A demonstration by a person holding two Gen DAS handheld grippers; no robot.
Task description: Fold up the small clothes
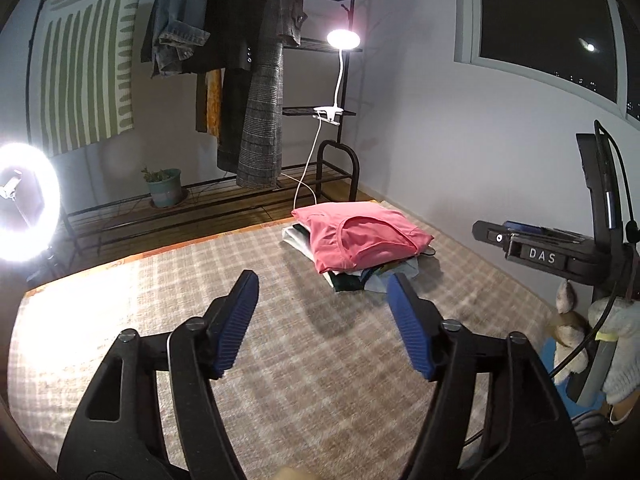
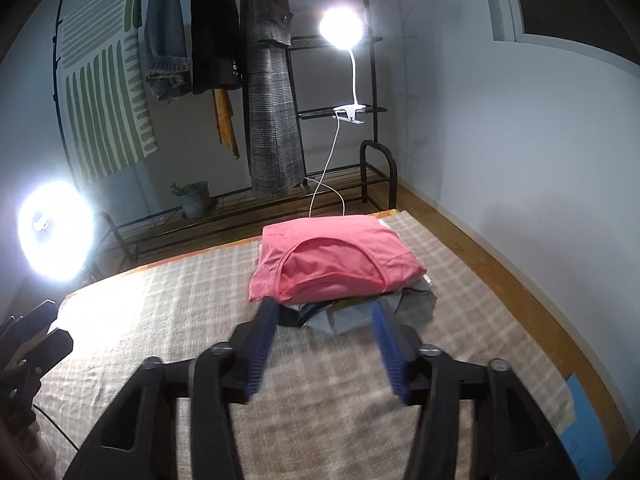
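Note:
A folded pink garment (image 1: 360, 238) (image 2: 334, 264) lies on top of a small stack of folded clothes (image 1: 370, 276) (image 2: 340, 318) on the beige checked blanket (image 1: 160, 300) (image 2: 160, 320). My left gripper (image 1: 322, 284) hovers open over bare blanket, short of the stack, with nothing between its blue pads (image 1: 236, 320). My right gripper (image 2: 324, 312) is open too, its tips just in front of the stack's near edge, and nothing is held. The right gripper (image 1: 560, 256) also shows at the right edge of the left wrist view.
A clothes rack (image 1: 256, 80) (image 2: 260, 80) with hanging coats stands behind the blanket, with a clip lamp (image 1: 343, 38) (image 2: 342, 28) on it. A ring light (image 1: 24, 208) (image 2: 56, 232) glares at the left. A potted plant (image 1: 164, 186) sits on the floor.

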